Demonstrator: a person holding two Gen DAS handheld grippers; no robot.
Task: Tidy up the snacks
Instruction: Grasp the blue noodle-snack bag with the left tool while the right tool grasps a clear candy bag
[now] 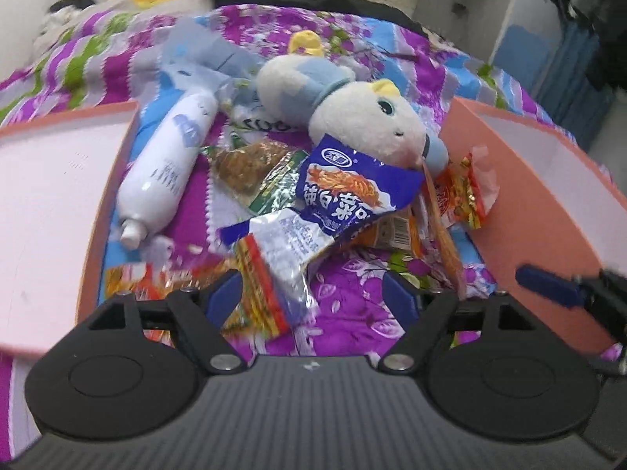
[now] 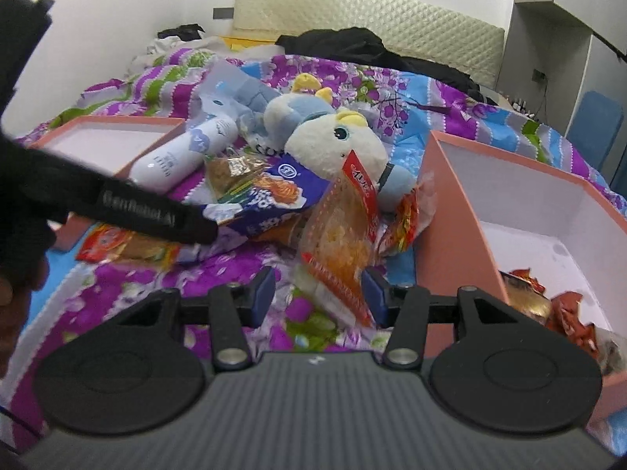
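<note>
My left gripper [image 1: 311, 293] gapes over a silver packet [image 1: 282, 258]; my right gripper [image 2: 317, 293] stands open, an orange snack bag [image 2: 341, 243] between its fingers, unpinched. The left gripper's arm [image 2: 137, 211] reads "GenRobot.AI". Snacks lie on the bedspread [image 2: 243, 258] beside the pink box [image 2: 454, 211].

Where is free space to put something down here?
Free: left box floor; far half of right box, beyond its snacks; bedspread strip before the pile. Crowded: middle, around toy, bottle and packets.
</note>
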